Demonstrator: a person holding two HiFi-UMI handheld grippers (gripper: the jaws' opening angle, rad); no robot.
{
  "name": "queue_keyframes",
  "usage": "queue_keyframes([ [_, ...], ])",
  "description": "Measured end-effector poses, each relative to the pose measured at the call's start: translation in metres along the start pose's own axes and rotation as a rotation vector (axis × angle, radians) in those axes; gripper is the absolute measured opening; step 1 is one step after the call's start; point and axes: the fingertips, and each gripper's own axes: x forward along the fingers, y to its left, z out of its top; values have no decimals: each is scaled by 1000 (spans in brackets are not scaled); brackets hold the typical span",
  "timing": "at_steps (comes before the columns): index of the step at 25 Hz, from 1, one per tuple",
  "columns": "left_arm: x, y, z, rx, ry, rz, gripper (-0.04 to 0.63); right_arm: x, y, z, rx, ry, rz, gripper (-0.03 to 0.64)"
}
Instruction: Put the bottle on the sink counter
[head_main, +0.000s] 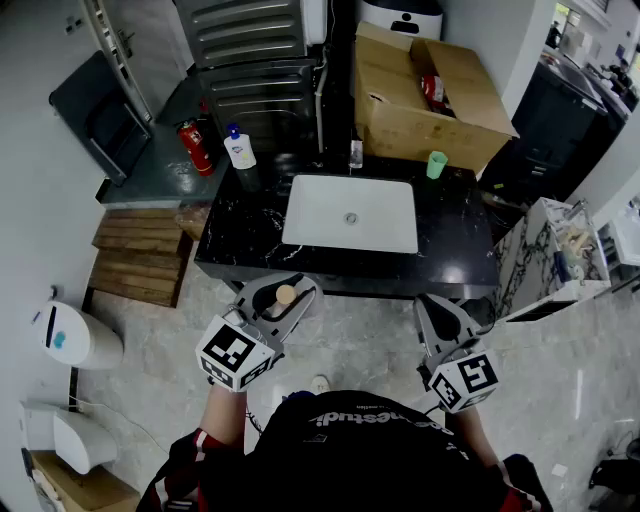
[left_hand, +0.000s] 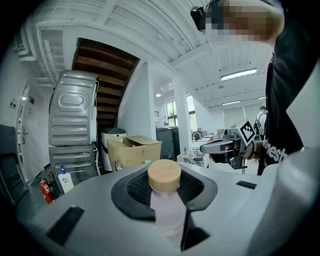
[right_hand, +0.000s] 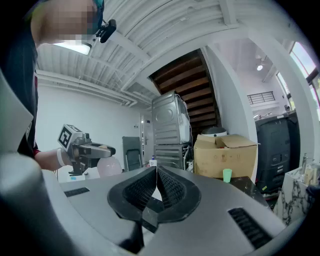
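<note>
A pale pink bottle with a round wooden cap (left_hand: 164, 175) sits between the pads of my left gripper (left_hand: 165, 192), which is shut on its neck. In the head view the left gripper (head_main: 283, 297) holds the bottle's cap (head_main: 287, 294) just in front of the black marble sink counter (head_main: 240, 235), near its front edge and off the surface. The right gripper (head_main: 432, 305) hovers in front of the counter's right part, shut and empty. In the right gripper view its jaws (right_hand: 156, 175) meet, and the left gripper (right_hand: 82, 147) with the bottle (right_hand: 109, 166) shows to the left.
A white basin (head_main: 350, 213) is set in the counter's middle. A green cup (head_main: 436, 165) and an open cardboard box (head_main: 425, 95) stand at the back right, a soap dispenser (head_main: 239, 148) and a red fire extinguisher (head_main: 195, 147) at the back left. Wooden pallets (head_main: 140, 255) lie left.
</note>
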Motion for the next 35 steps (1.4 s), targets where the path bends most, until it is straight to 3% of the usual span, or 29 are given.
queue_keyframes([
  [23,-5,6,-4,-37,-12,16,115,2,1,0,54,-6,-9,40],
  [35,-15,24,-9,-20,-14,-1,115,23,22,0,50,0,14,40],
])
